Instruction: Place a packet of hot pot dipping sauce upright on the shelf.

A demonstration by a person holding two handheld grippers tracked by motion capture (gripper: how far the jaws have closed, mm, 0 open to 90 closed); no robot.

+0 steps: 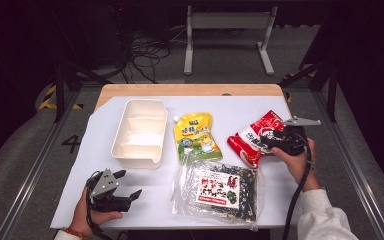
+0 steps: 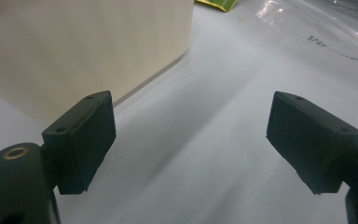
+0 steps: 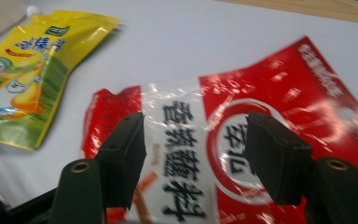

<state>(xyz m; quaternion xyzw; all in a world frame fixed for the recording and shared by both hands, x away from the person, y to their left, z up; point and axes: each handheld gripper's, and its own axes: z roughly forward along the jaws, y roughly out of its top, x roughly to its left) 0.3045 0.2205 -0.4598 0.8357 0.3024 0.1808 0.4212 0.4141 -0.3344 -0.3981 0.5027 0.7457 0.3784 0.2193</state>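
Red sachet [image 1: 252, 137]: a glossy red and white packet with black lettering, lying flat on the white sheet at about 3 o'clock from the sheet's middle, near its right edge.
Red sachet up close [image 3: 242, 154]: in the right gripper view the picture is blurred; the packet lies under and between the two black jaws, and the pads do not look pressed onto it.
Right gripper [image 1: 275, 140]: held in the person's right hand, over the sachet's right end, pointing toward 9 o'clock; its jaws stand apart with a clear gap. Whether the tips touch the wrapper cannot be told.
Yellow pouch [image 1: 196, 136]: a yellow and green spouted pouch lying flat just beside the sachet, at its 9 o'clock; it also shows in the right gripper view [image 3: 28, 74] at the upper left.
Clear bag [image 1: 222, 187]: a transparent bag of dark contents with a red and white label, at 6 o'clock from the pouch, near the sheet's front edge.
White tray [image 1: 139, 132]: a divided cream tray at 9 o'clock from the pouch.
Left gripper [image 1: 129, 186]: at 7 o'clock on the sheet, well apart from the sachet, held in the left hand; jaws spread wide with nothing between them.
White sheet [image 1: 240, 107]: covers the wooden table.
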